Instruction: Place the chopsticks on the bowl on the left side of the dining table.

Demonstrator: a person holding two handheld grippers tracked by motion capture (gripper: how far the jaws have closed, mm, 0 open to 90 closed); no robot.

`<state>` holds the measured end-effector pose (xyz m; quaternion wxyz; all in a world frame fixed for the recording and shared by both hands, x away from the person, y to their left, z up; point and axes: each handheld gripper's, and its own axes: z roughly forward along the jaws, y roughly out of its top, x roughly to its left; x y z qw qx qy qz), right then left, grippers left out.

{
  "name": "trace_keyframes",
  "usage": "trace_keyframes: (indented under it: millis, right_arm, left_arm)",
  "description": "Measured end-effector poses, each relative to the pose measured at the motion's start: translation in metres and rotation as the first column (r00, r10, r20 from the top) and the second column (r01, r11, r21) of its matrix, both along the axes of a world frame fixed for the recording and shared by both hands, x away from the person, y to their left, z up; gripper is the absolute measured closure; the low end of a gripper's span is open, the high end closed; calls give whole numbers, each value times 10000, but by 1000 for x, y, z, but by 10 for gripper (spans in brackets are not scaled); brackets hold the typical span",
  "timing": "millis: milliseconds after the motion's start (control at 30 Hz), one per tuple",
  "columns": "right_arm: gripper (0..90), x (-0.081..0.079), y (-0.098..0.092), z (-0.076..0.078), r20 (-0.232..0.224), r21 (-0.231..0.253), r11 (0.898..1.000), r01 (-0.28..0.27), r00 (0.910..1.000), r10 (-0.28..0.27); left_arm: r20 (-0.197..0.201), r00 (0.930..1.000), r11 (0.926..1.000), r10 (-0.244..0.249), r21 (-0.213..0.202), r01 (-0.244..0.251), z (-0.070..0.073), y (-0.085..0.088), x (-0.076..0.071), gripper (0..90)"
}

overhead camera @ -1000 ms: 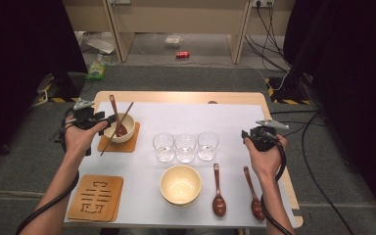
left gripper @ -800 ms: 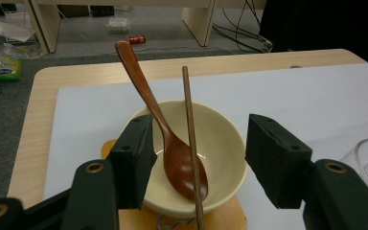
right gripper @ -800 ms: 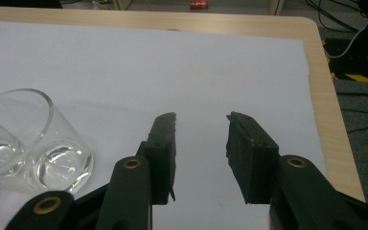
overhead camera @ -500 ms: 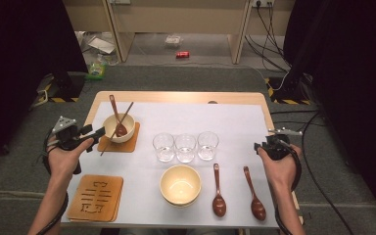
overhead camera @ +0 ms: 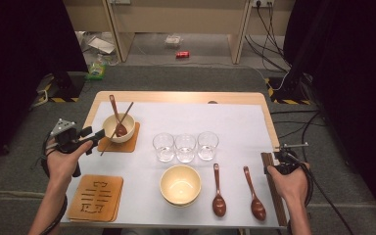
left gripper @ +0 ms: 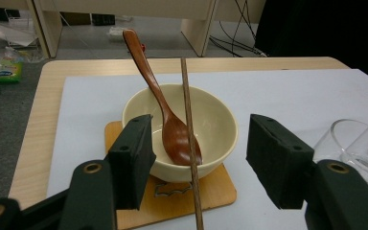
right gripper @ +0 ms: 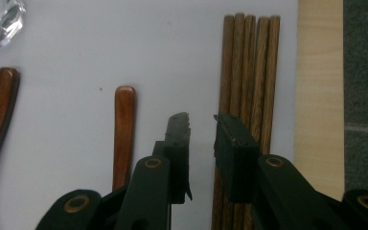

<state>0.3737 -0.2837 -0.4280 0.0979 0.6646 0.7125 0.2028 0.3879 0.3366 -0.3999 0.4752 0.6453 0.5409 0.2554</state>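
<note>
Setting: we work at a wooden table (overhead camera: 186,97) covered by a white sheet (overhead camera: 225,122), grey floor around it.
Right gripper (right gripper: 201,122): we hold it at the table's right edge; its jaws have just been closing and now stand a narrow gap apart, nothing pressed between them.
Chopsticks (right gripper: 251,72): a bundle of four brown sticks lies side by side on the sheet, directly under the right-hand jaw as the right gripper view shows it.
Right surroundings: two wooden spoons (overhead camera: 249,191) lie just inward of the sticks, bowls toward us.
Left gripper (left gripper: 196,158): jaws wide apart, holding nothing, aimed at the far-left bowl.
Bowl with spoon (left gripper: 182,129): it sits on a wooden coaster (left gripper: 215,189); a spoon rests inside, and a single chopstick (left gripper: 188,110) leans across its rim.
Centre: three clear glasses (overhead camera: 185,146) stand in a row, an empty bowl (overhead camera: 180,184) in front of them.
Near left: a carved coaster (overhead camera: 96,197) lies bare.
</note>
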Motion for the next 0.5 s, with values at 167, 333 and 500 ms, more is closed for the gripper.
trace_keyframes:
  millis: [167,333,500]
  right_arm:
    - [767,-3,-2,-5,-509,-66,10000,10,9987,-14]
    - [767,-3,-2,-9,-767,-106,9999,23,9971,-31]
    - [767,-1,-3,-13,-1028,-121,9998,168,9945,-179]
  left_arm:
    - [-64,10000,10000,12,34,-12,-2,0,0,420]
    - [2,10000,10000,74,52,-74,-2,1,-2,420]
    - [13,10000,9999,84,83,-84,-1,0,-4,420]
